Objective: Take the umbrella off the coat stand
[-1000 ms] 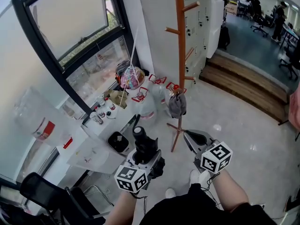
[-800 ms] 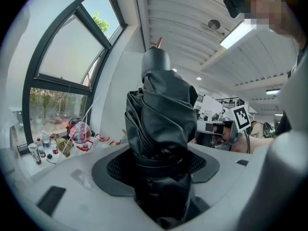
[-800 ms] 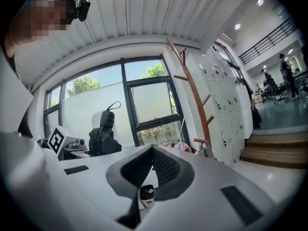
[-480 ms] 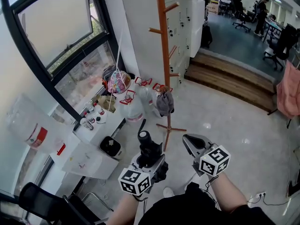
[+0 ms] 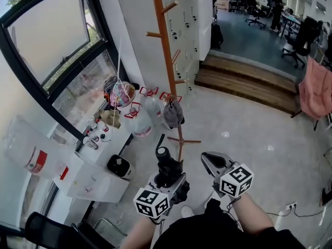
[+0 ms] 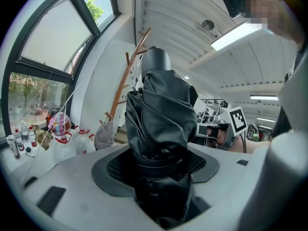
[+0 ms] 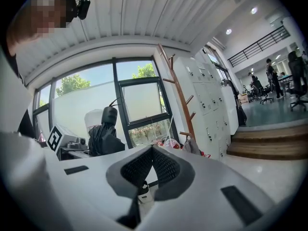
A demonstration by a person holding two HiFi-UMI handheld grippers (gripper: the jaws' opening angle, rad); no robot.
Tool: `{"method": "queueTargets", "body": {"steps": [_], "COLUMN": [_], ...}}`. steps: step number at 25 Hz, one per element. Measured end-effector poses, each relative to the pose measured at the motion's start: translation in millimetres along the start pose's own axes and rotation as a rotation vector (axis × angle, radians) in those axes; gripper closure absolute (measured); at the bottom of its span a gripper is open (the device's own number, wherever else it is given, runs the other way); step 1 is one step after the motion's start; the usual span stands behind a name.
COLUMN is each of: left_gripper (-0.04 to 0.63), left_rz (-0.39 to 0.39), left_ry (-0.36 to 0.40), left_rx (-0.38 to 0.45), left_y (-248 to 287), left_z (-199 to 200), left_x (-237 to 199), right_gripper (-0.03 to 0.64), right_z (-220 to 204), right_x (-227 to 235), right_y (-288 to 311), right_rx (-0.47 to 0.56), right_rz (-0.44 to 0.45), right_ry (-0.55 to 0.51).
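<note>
Left gripper [image 5: 167,177] is clenching the folded black umbrella [image 5: 164,156] upright, well apart from the wooden coat stand [image 5: 166,51] beyond; right gripper [image 5: 211,162] is hovering alongside, jaws pressed together, empty; open floor [image 5: 249,139] is spreading right

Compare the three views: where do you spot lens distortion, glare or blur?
Head view: the window frame bows, and the floor carries bright glints. Left gripper view: fisheye circle with black corners; the ceiling light glares; the umbrella looms large. Right gripper view: fisheye too; the coat stand curves.
</note>
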State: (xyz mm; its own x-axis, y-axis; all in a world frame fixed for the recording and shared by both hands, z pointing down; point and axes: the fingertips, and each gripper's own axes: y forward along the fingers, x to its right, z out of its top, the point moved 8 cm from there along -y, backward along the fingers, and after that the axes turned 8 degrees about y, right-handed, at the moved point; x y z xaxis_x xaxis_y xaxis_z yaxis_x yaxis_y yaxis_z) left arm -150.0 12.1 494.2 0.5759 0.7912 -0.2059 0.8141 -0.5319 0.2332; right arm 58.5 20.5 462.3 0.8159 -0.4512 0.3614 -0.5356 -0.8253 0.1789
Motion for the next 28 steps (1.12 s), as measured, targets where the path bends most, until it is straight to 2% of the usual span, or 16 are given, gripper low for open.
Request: {"method": "queueTargets", "body": {"steps": [28], "left_gripper": [0.316], "left_rz": [-0.006], "left_ry": [-0.006], "left_rx": [-0.008], "left_y": [4.5], "left_z": [-1.8], "left_x": [5.6], "right_gripper": [0.563], "right_z": [-9.0], "right_x": [5.4], "right_y": [-4.5], "right_rx": [-0.023], "right_rz": [-0.004], "right_ry": [0.011]}}
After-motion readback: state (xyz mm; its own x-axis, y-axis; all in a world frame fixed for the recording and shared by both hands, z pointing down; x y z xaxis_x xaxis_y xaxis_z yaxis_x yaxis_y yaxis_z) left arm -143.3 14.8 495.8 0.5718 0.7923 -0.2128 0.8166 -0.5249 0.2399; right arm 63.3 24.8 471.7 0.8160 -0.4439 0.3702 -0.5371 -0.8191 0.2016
